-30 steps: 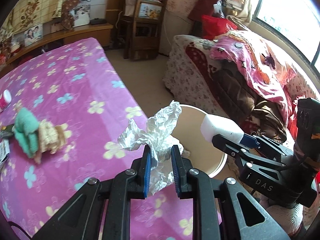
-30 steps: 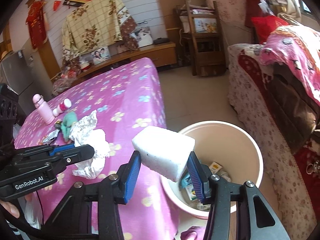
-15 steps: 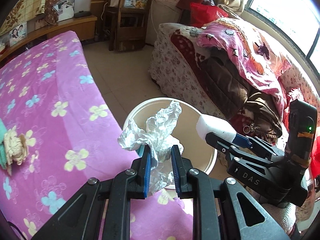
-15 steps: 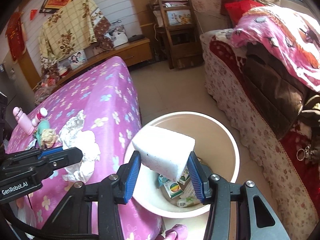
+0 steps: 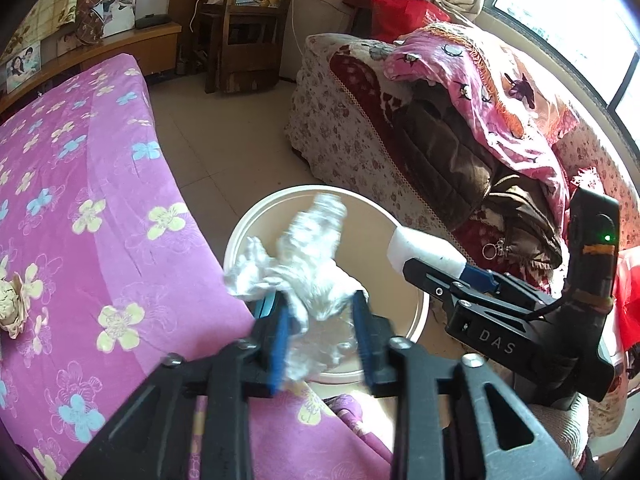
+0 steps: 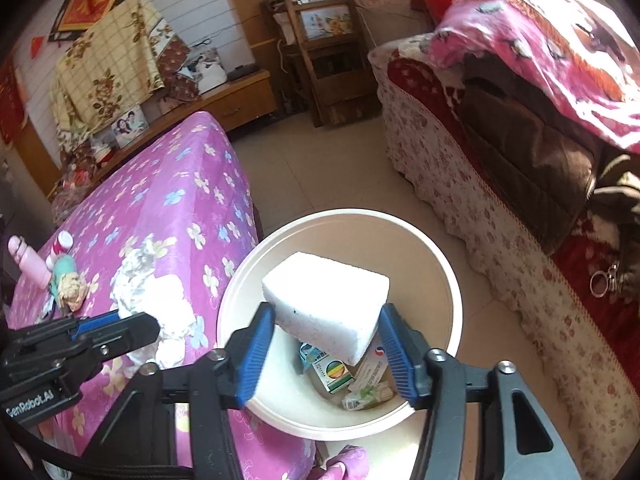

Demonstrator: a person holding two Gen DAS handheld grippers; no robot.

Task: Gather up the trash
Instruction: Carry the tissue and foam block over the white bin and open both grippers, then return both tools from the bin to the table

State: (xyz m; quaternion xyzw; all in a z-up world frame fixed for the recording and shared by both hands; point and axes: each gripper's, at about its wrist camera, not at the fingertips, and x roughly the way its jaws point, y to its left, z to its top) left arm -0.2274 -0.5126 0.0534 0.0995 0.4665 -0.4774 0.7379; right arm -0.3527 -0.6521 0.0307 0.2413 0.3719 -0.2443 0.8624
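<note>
A: Grippers first. How are the left gripper's (image 5: 320, 336) fingers set?

B: Spread apart. The crumpled white plastic (image 5: 298, 268) is seen between the blue pads, blurred. Whether it is touched by either pad cannot be told. It is placed over the near rim of the cream bin (image 5: 416, 312).

A: Right gripper (image 6: 326, 356)?

B: Clenched on the white foam block (image 6: 326, 304). The block is pinched at both ends by the blue pads and is tilted. It is held over the bin's opening, above the rim.

A: Bin contents?

B: Small cartons and wrappers (image 6: 352, 380) are seen at the bottom, in the right wrist view only.

A: What is noted beside the bin?

B: The bin is set on the tiled floor (image 6: 304, 168), right against the bed's pink flowered cover (image 5: 80, 240). On the cover, a teal and beige bundle (image 6: 68, 284), a pink bottle (image 6: 30, 264) and a small white-and-red container (image 6: 60, 244) are grouped near the far left edge.

A: Further back?

B: A sofa with a floral cover (image 5: 360, 144) is placed on the bin's other side, draped with a pink blanket (image 5: 480, 92). A wooden shelf unit (image 6: 320, 48) is set at the back wall.
</note>
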